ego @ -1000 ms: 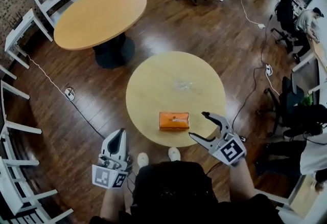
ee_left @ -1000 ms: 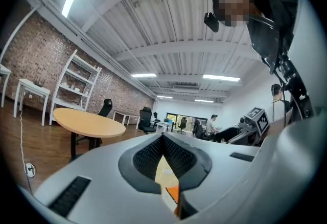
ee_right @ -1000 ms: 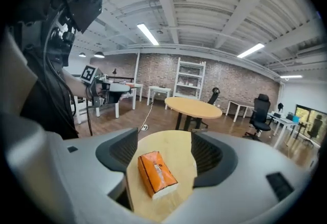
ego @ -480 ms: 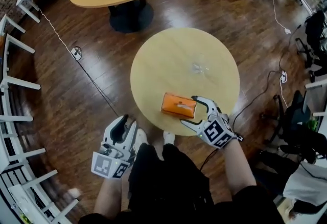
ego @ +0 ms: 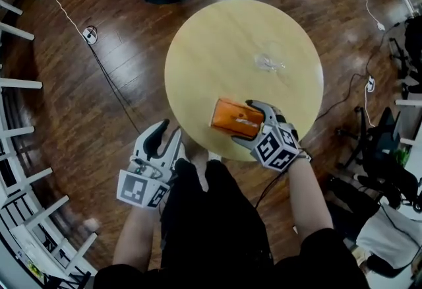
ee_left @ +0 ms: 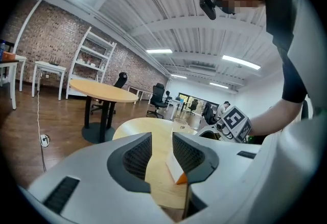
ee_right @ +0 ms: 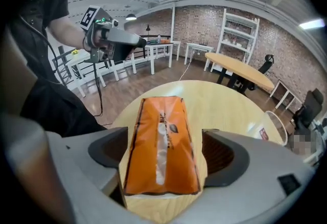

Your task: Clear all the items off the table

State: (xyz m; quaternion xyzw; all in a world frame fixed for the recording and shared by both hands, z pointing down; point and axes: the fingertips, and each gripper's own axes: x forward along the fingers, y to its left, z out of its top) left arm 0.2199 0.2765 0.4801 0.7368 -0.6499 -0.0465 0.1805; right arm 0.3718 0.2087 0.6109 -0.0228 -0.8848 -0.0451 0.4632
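right gripper (ee_right: pixel 166 155) jaws wide apart, just been opening, straddling the orange tissue pack (ee_right: pixel 161 141), pads beside its long sides, not pressing. pack lies flat near the near edge of the round table (ego: pixel 217 43). clear cup (ego: pixel 269 62) further in. left gripper (ee_left: pixel 161 154) jaws slightly apart, empty, off the table edge over wood floor (ego: pixel 112 50).
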